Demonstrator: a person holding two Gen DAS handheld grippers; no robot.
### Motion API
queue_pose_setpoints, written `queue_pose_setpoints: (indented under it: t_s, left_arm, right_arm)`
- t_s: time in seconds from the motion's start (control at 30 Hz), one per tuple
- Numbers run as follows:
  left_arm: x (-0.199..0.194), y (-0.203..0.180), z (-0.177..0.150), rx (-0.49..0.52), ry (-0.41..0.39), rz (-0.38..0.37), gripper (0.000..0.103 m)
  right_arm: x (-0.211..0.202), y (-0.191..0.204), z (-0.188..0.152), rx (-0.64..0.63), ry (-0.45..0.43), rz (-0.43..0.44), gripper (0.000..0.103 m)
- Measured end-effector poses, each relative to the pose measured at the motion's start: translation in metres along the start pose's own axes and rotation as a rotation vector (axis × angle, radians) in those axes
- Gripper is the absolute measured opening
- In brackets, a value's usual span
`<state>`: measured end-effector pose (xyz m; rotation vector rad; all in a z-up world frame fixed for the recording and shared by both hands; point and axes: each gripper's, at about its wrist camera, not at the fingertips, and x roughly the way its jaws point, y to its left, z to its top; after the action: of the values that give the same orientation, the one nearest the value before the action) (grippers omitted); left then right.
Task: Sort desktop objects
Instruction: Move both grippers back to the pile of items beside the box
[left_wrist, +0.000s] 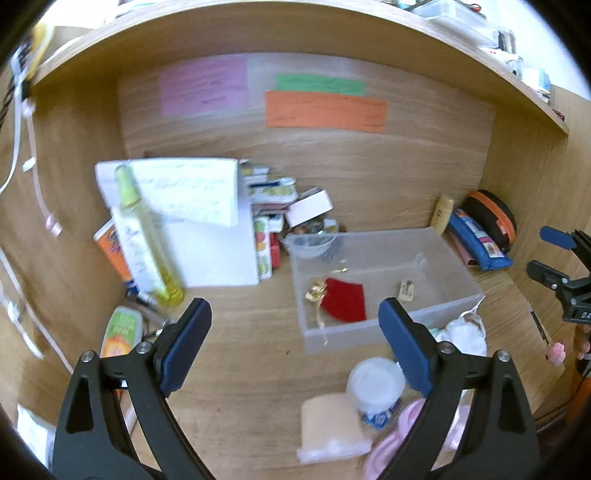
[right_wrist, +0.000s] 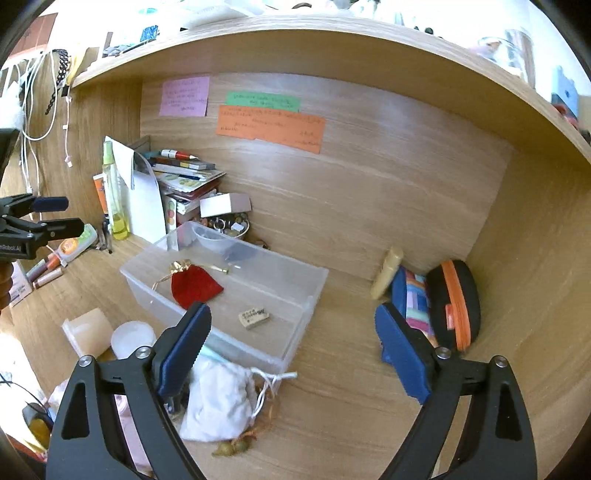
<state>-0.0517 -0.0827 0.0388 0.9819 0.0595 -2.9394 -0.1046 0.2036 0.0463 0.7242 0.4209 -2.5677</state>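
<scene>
A clear plastic bin stands on the wooden desk. In it lie a red pouch with a gold tie and a small tan eraser. My left gripper is open and empty, above the desk in front of the bin's left corner. My right gripper is open and empty, over the bin's near right corner. A white drawstring bag lies in front of the bin. The left gripper also shows in the right wrist view.
A yellow-green spray bottle, papers and stacked books fill the back left. A black-orange case, a blue pencil pouch and a cream tube lie right. A white jar and cream candle sit near front.
</scene>
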Motion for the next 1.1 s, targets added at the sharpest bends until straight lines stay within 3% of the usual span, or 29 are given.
queue_pose_setpoints:
  t_s: [0.33,0.5,0.77,1.0,1.1]
  left_arm:
    - [-0.002,0.000,-0.052,-0.068,0.011,0.062,0.093]
    - [0.007,-0.004,-0.080,-0.111,0.063,0.026,0.093]
    - [0.016,-0.013,-0.106,-0.132,0.122,0.031,0.093]
    - [0.028,-0.021,-0.115,-0.132,0.159,0.010,0.093]
    - [0.032,-0.025,-0.119,-0.120,0.173,0.002,0.093]
  right_arm:
    - [-0.003,0.001,-0.032,0.087,0.012,0.008,0.089]
    - [0.010,0.007,-0.053,0.116,0.066,0.026,0.089]
    - [0.027,0.015,-0.081,0.172,0.130,0.080,0.089]
    - [0.037,0.045,-0.074,0.099,0.106,0.174,0.087]
    - [0.045,0.058,-0.065,0.052,0.112,0.202,0.077]
